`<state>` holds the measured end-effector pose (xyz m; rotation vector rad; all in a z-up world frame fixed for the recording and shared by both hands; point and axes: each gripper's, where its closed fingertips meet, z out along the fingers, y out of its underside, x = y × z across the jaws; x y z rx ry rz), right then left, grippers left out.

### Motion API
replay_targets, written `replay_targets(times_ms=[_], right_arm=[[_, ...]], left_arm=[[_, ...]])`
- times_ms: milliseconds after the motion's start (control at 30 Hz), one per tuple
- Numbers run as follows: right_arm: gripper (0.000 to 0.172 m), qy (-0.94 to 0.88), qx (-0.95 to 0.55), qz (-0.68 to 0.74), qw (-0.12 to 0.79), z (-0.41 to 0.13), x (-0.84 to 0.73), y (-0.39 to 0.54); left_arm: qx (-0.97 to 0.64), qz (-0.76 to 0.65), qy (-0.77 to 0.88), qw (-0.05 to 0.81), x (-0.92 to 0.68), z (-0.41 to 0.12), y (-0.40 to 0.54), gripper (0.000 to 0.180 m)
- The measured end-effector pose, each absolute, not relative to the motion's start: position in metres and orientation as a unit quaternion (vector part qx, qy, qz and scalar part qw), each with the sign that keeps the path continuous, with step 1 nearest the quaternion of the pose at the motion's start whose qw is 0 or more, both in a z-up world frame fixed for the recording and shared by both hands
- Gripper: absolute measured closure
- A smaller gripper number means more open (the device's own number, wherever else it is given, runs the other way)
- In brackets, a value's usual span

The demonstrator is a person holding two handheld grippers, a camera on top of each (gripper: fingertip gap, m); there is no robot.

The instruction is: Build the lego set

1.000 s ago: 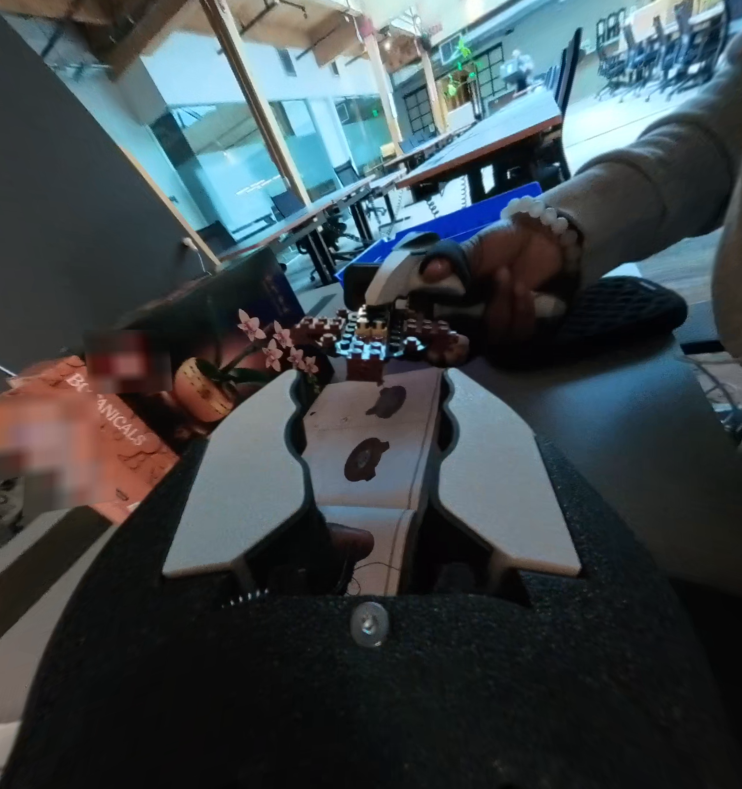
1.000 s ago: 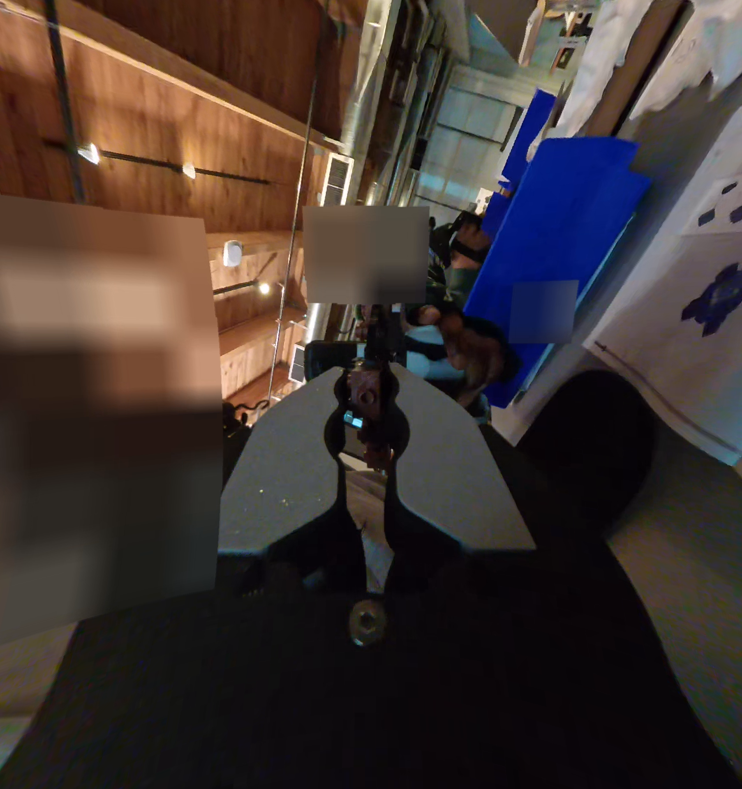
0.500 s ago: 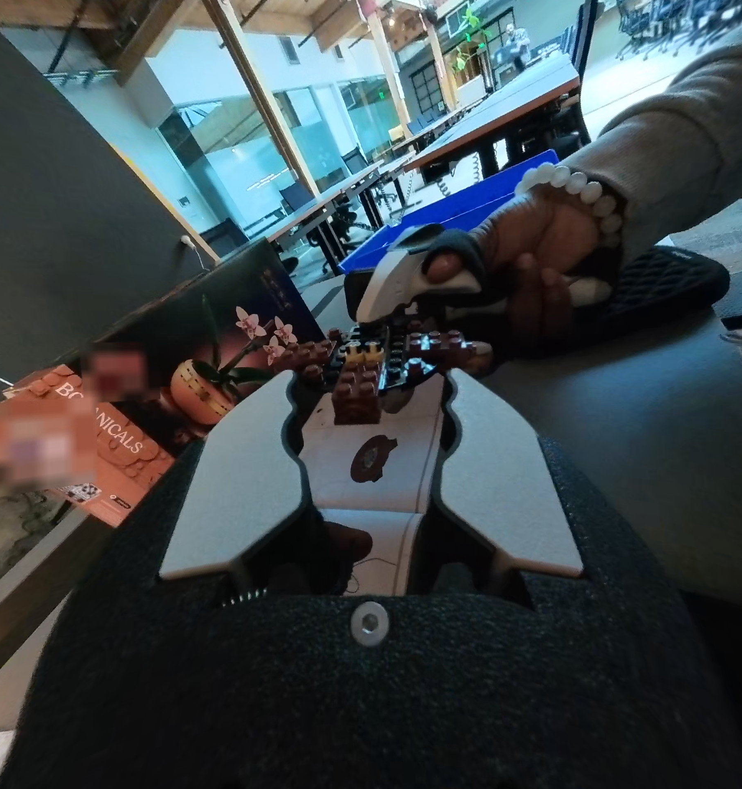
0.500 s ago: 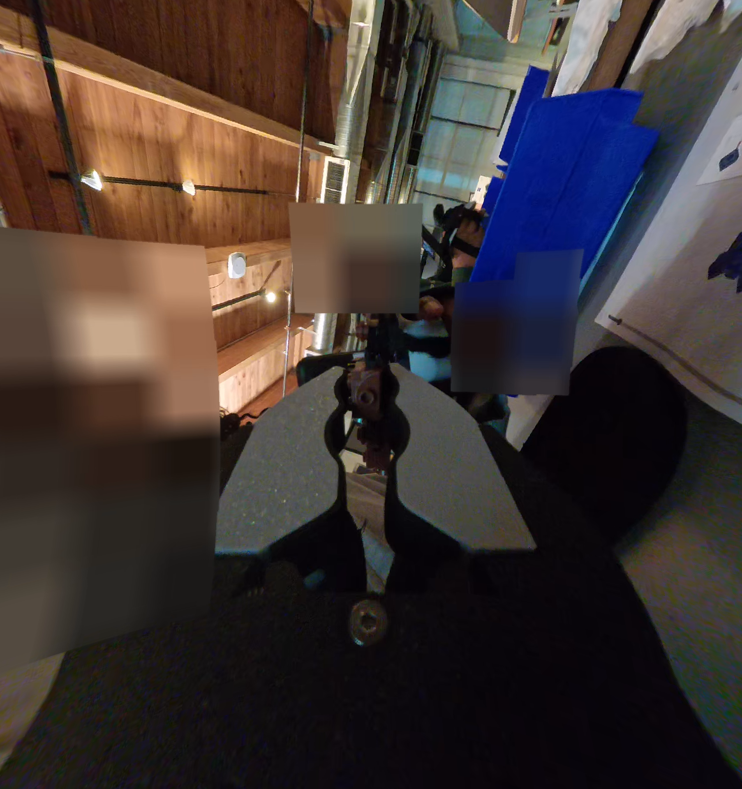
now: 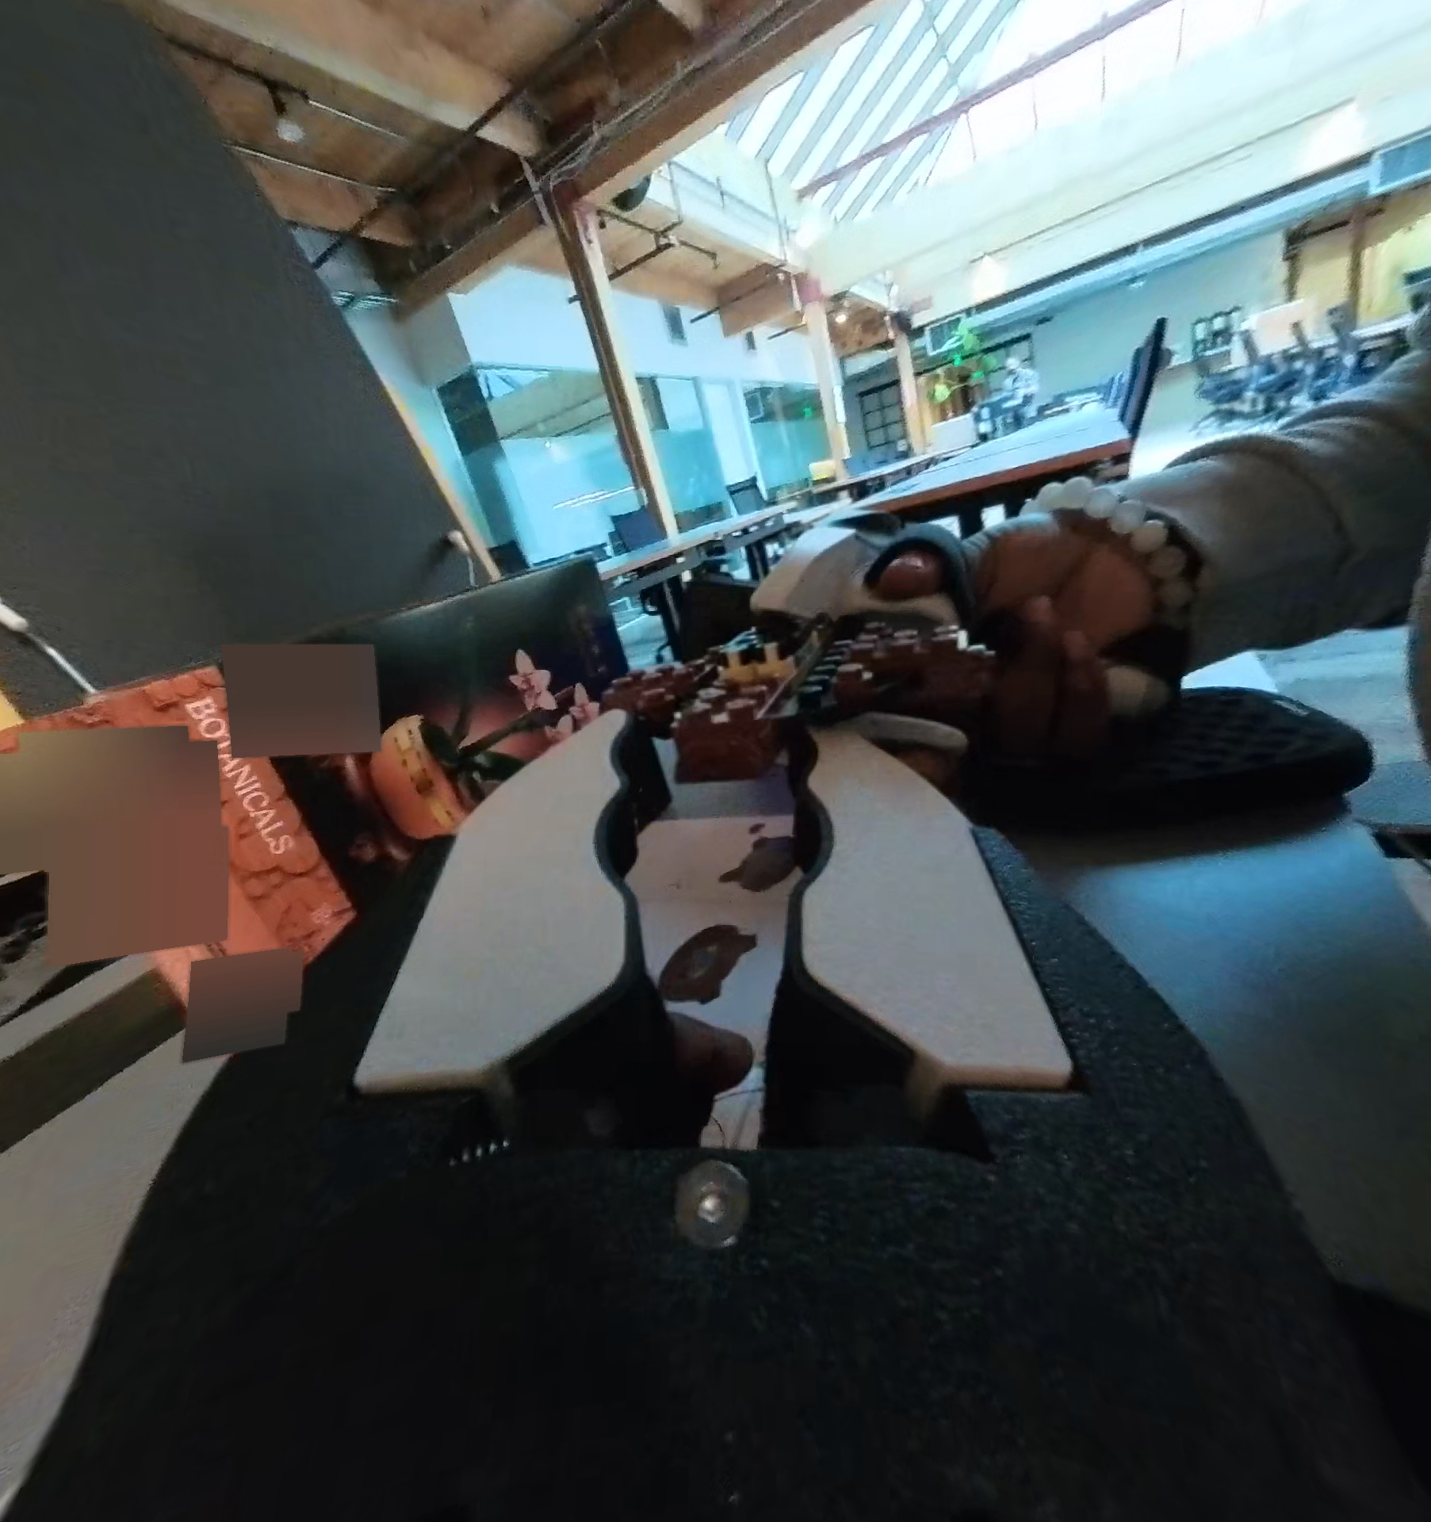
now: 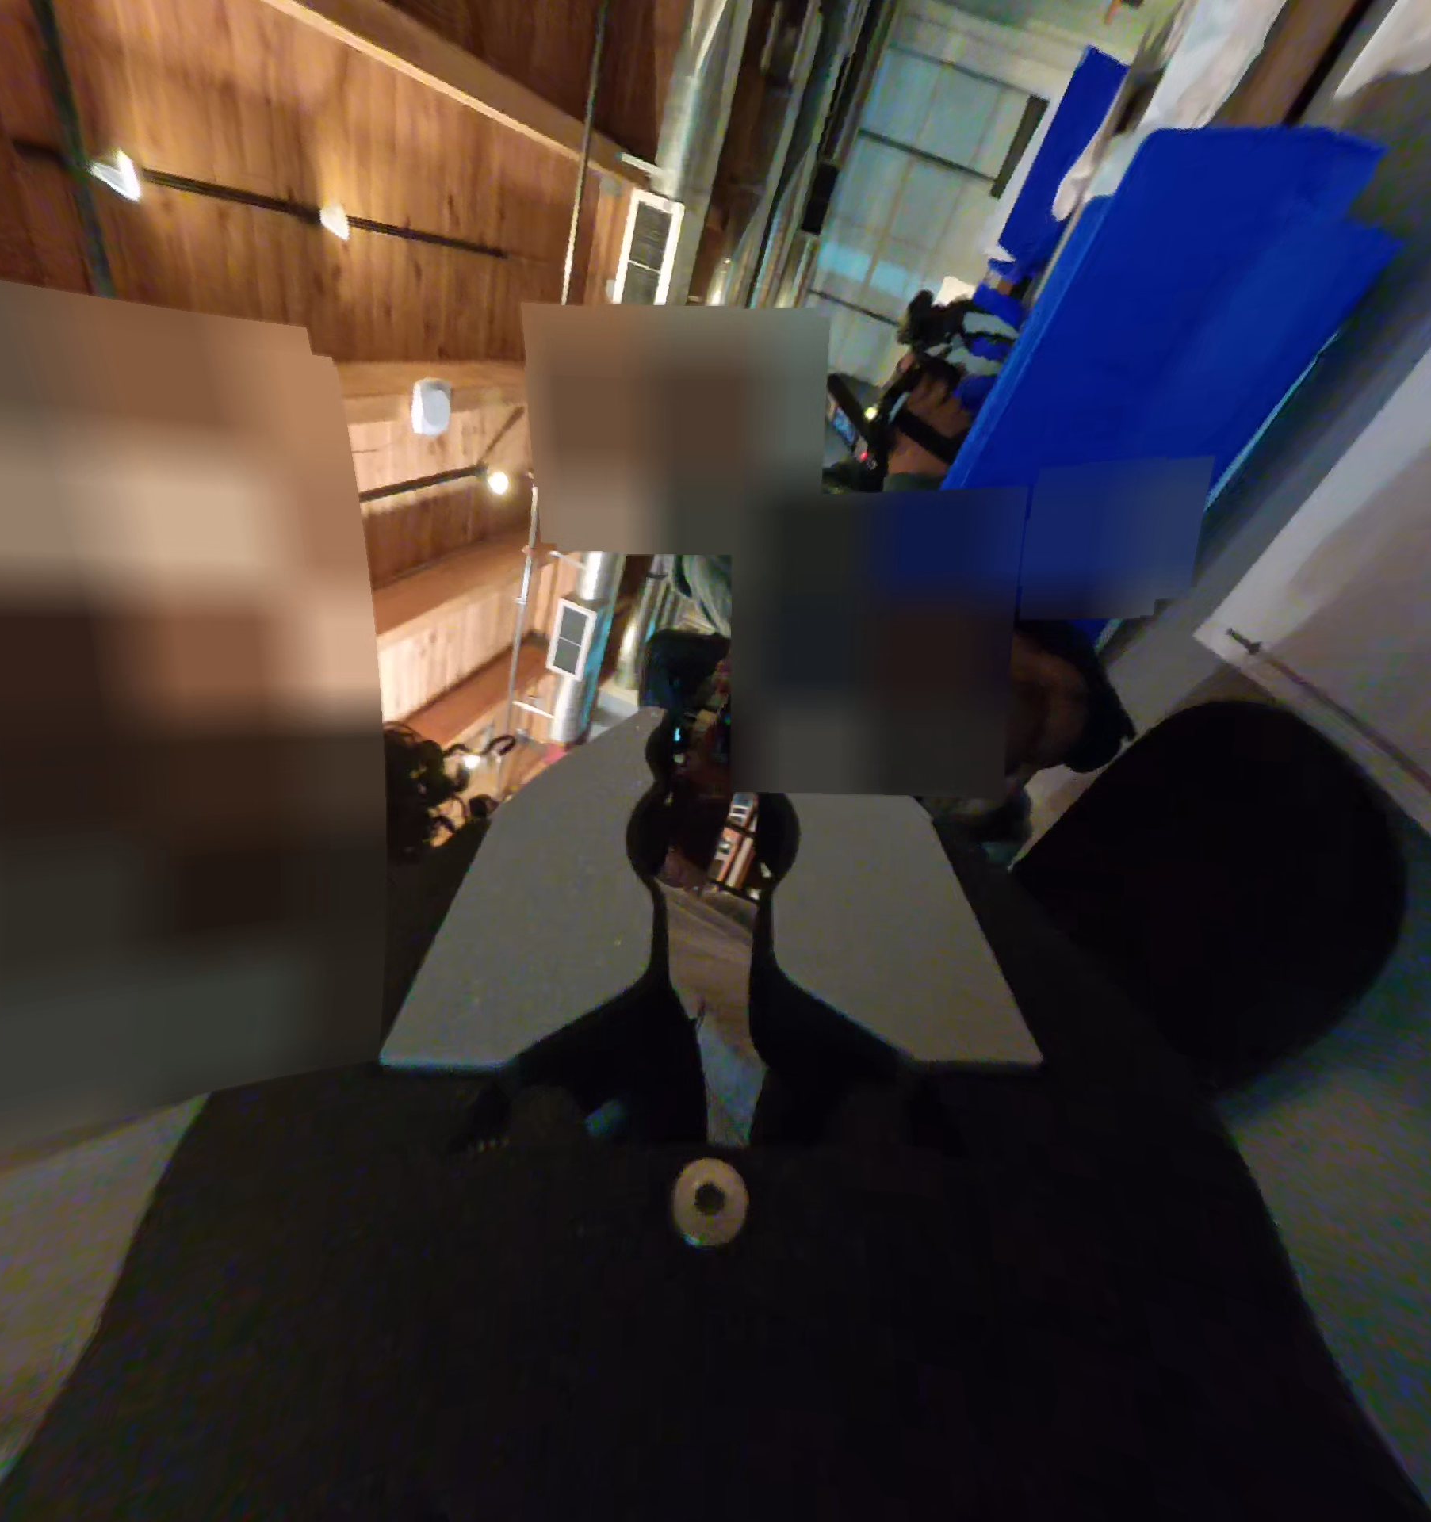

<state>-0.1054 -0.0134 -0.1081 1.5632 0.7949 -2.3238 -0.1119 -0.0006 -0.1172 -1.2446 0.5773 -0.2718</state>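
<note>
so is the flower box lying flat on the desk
No, the box stands tilted on its edge at the left of the desk, its flower picture facing the camera beside the left jaws' brick model.

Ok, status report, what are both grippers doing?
Right gripper clamped on brick build. Left gripper straddles brown brick at its near edge, contact unclear. Flower box left, black mat right.
</note>
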Motion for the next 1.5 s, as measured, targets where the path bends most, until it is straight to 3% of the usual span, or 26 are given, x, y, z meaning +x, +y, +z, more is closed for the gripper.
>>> replay_targets(times_ms=[167, 300, 467, 533, 700, 833, 967, 1033, 1100, 1200, 1267, 1500], right_arm=[[0.159, 0.238, 0.543, -0.795, 0.13, -0.113, -0.107, -0.005], [0.16, 0.219, 0.559, -0.788, 0.137, -0.12, -0.102, 0.002], [0.16, 0.204, 0.571, -0.78, 0.154, -0.123, -0.101, 0.002], [0.16, 0.2, 0.57, -0.781, 0.16, -0.122, -0.102, 0.001], [0.159, 0.207, 0.559, -0.787, 0.159, -0.117, -0.108, 0.002], [0.137, 0.257, 0.504, -0.811, 0.147, -0.094, -0.106, -0.005], [0.125, 0.343, 0.468, -0.814, 0.028, -0.083, -0.099, -0.005], [0.118, 0.397, 0.428, -0.808, -0.078, -0.073, -0.092, -0.003], [0.107, 0.48, 0.383, -0.749, -0.248, -0.071, -0.088, 0.004], [0.09, 0.565, 0.285, -0.551, -0.544, -0.064, -0.083, 0.023], [0.11, 0.592, 0.2, -0.416, -0.661, -0.054, -0.075, 0.022], [0.122, 0.68, 0.107, -0.299, -0.661, -0.07, -0.079, -0.008]], left_arm=[[-0.59, -0.077, 0.286, 0.751, -0.116, -0.124, 0.001, 0.139], [-0.548, 0.069, 0.328, 0.767, -0.128, -0.116, -0.004, 0.129], [-0.494, 0.256, 0.465, 0.689, -0.116, -0.126, 0.003, 0.136], [-0.472, 0.293, 0.484, 0.676, -0.113, -0.125, 0.005, 0.155], [-0.467, 0.296, 0.481, 0.68, -0.116, -0.122, 0.007, 0.163], [-0.478, 0.274, 0.435, 0.712, -0.127, -0.109, 0.004, 0.166], [-0.48, 0.228, 0.372, 0.761, -0.14, -0.089, -0.003, 0.166], [-0.478, 0.206, 0.354, 0.777, -0.146, -0.081, -0.007, 0.166], [-0.482, 0.182, 0.35, 0.783, -0.148, -0.078, -0.008, 0.166], [-0.491, 0.131, 0.348, 0.788, -0.148, -0.079, -0.009, 0.166], [-0.496, 0.102, 0.351, 0.788, -0.146, -0.08, -0.009, 0.166], [-0.497, 0.045, 0.371, 0.783, -0.125, -0.087, -0.009, 0.165]])
